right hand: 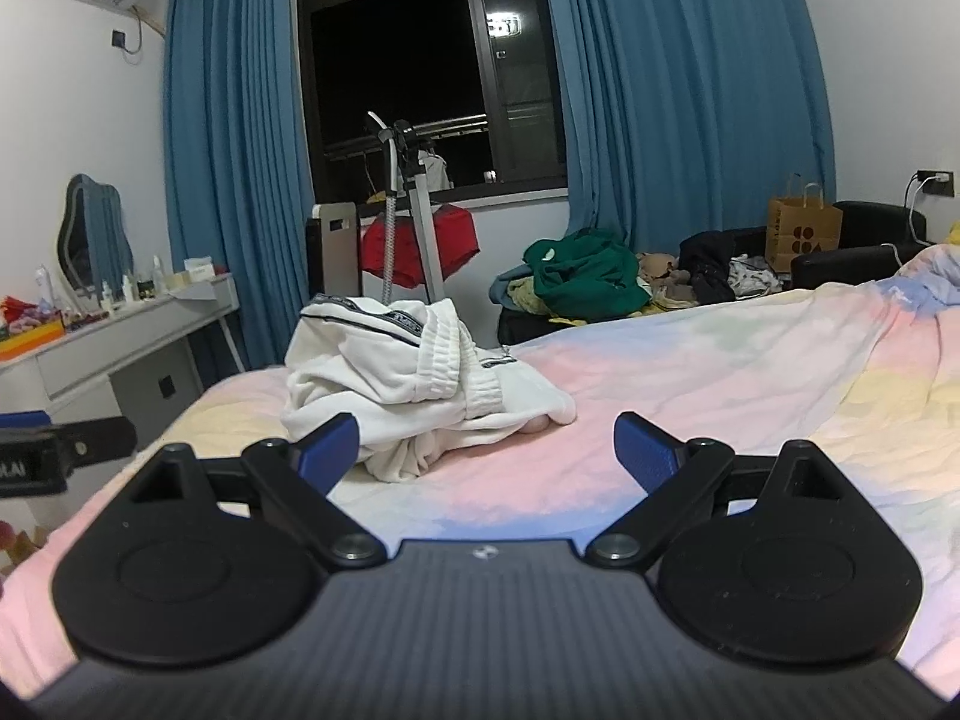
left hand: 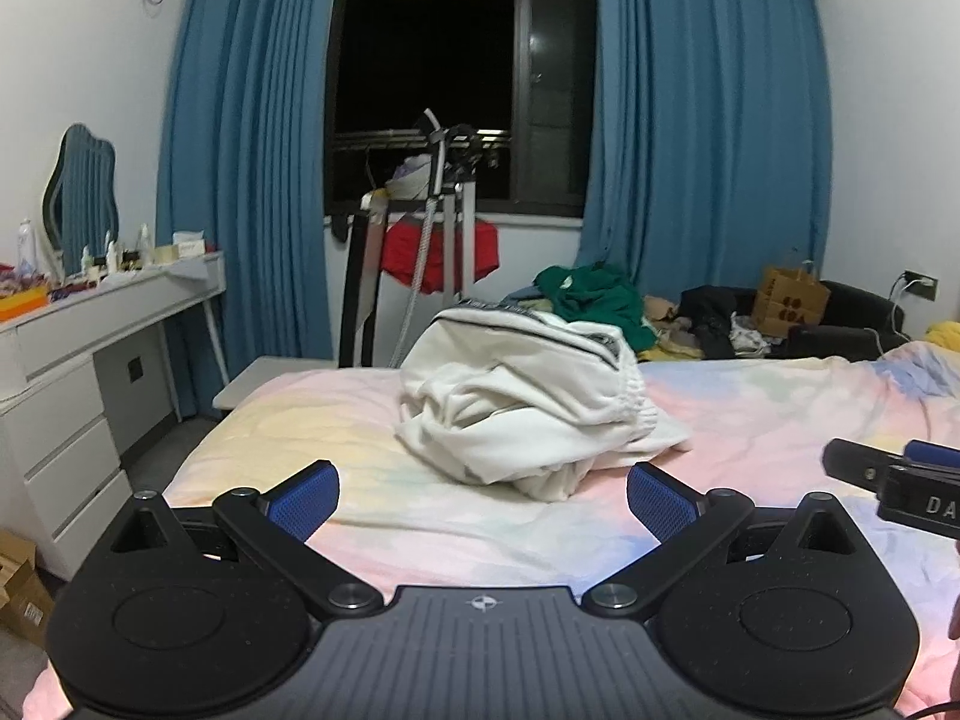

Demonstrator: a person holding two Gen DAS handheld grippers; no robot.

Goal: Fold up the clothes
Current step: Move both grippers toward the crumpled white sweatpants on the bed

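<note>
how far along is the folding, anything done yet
Nothing looks folded yet: the white garment lies in a crumpled heap on the pastel bedsheet. Nothing is in hand either; the left gripper and the right gripper are both open and empty, short of the heap. Left: spreading it flat and folding it. More clothes, including a green garment, are piled beyond the bed.

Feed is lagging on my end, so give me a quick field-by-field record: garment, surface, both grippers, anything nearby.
garment: white garment, crumpled in a heap, not yet spread or folded
surface: pastel bedsheet, wrinkled
left gripper: open, empty, short of the heap
right gripper: open, empty, pointing at the heap
contact: neither gripper touches the cloth
nearby: green clothing piled beyond the bed; brown paper bag by the wall
</note>
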